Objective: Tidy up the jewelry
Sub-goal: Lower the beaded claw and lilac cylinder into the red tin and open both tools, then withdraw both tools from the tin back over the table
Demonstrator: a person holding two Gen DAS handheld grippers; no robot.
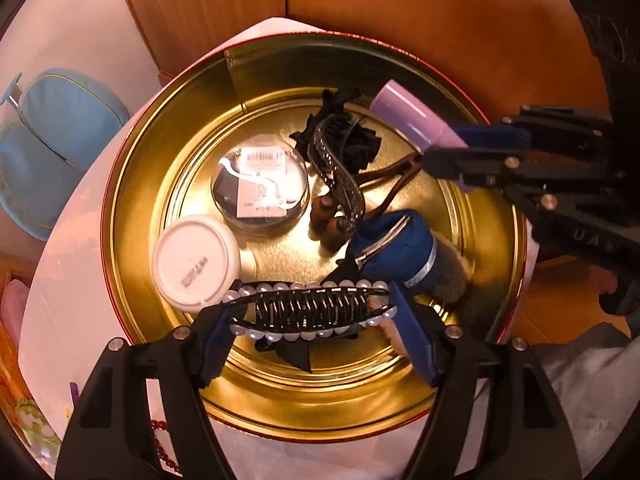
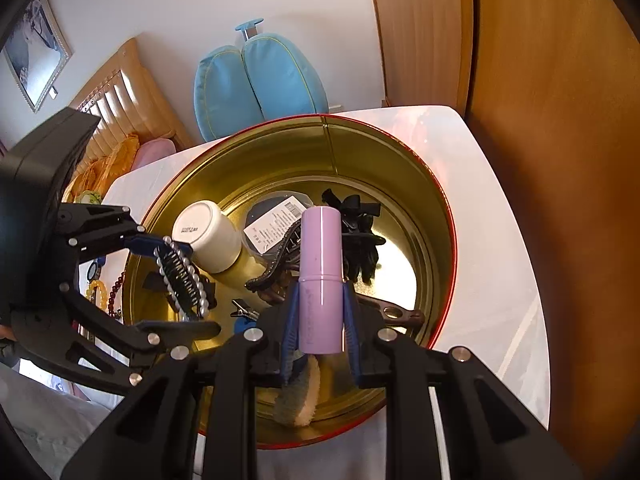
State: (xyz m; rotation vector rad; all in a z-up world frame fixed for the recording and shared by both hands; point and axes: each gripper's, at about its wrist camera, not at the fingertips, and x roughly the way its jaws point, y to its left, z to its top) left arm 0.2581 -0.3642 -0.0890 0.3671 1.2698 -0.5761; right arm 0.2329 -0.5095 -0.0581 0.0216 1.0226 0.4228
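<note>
The left tongs (image 1: 310,320) pinch a pearl-edged hair clip (image 1: 310,310) by its two ends, holding it crosswise just above the near floor of the round gold tin (image 1: 280,412) on the white bench (image 2: 492,248). The right tongs (image 2: 320,320) clamp a lilac tube (image 2: 320,280) at its lower half, upright over the tin's right side, apart from the clip.
</note>
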